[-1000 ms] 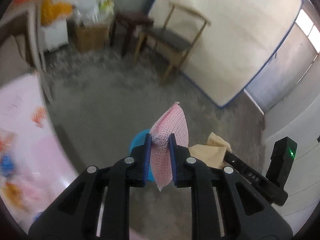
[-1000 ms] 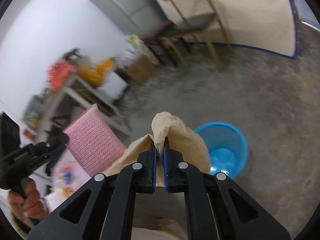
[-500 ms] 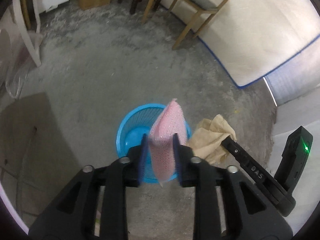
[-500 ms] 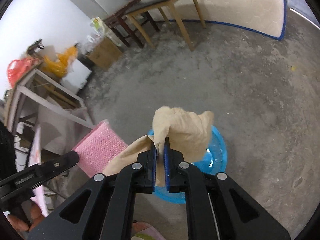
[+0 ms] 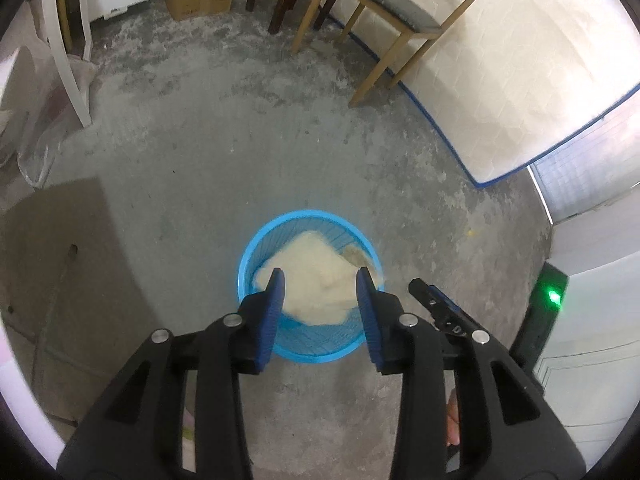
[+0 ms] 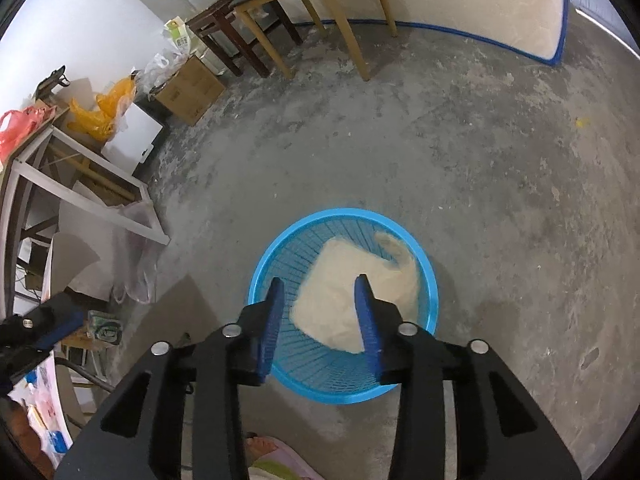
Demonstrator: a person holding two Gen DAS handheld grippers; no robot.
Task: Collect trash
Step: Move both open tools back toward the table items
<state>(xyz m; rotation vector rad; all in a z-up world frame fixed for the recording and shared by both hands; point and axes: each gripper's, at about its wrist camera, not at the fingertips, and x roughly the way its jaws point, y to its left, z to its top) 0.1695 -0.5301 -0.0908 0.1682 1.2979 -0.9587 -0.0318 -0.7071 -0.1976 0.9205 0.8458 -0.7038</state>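
Opening empty above the blue basket (image 5: 256,258), both grippers' fingers (image 5: 275,300); blurred beige rag (image 6: 340,276) inside.

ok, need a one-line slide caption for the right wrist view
Right gripper, jaws opening and empty, above the blue basket on the concrete floor, with the tan cloth lying inside.

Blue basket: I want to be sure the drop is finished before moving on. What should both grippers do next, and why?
Probably lift both grippers up and away. The beige cloth already lies inside the blue basket, and the jaws of the left gripper and the right gripper are opening with nothing pinched between them. The pink piece is not visible; it may lie under the cloth.
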